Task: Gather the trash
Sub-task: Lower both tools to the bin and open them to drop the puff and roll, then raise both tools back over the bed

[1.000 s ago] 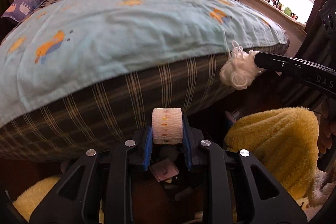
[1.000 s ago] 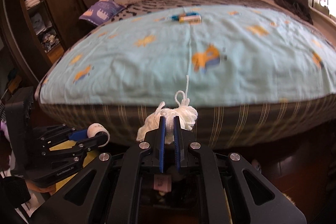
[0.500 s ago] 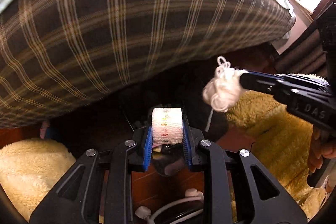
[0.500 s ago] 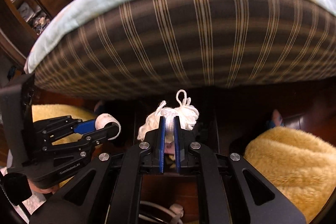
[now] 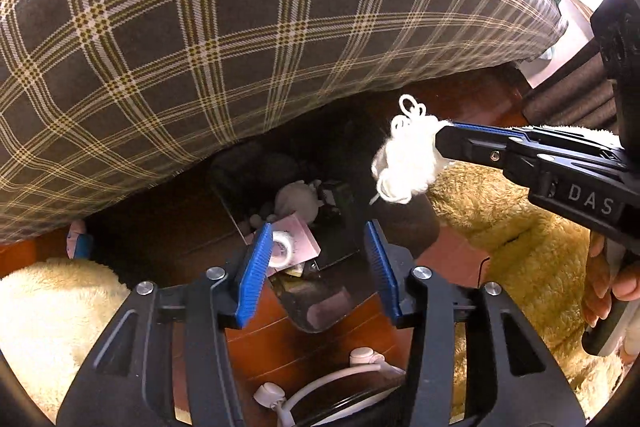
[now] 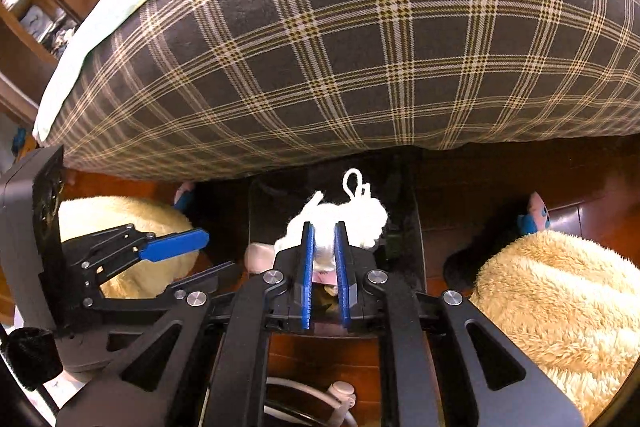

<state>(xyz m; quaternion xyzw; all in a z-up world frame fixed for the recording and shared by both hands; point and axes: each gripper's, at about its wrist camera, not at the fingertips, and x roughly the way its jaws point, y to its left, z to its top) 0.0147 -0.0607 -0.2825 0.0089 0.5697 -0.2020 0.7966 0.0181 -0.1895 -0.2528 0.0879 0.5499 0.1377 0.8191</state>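
My left gripper (image 5: 318, 261) is open and empty above a dark trash bin (image 5: 340, 301) on the floor by the bed. A white tape roll (image 5: 281, 254) lies in the bin on a pink paper (image 5: 298, 241), with other white trash. My right gripper (image 6: 323, 241) is shut on a tuft of white yarn (image 6: 340, 217) and holds it over the bin (image 6: 416, 219). The yarn (image 5: 408, 163) and right gripper (image 5: 452, 143) also show at right in the left wrist view. The open left gripper (image 6: 192, 255) shows at left in the right wrist view.
The plaid side of the mattress (image 5: 240, 27) overhangs the bin closely. Fluffy yellow slippers stand left (image 5: 48, 315) and right (image 5: 528, 259) of the bin. A white cable (image 5: 340, 375) lies on the wooden floor beneath my left gripper.
My left gripper has opened and the tape roll has dropped into the bin. Both grippers have tilted down from the bed top toward the floor. The right gripper still holds the yarn.
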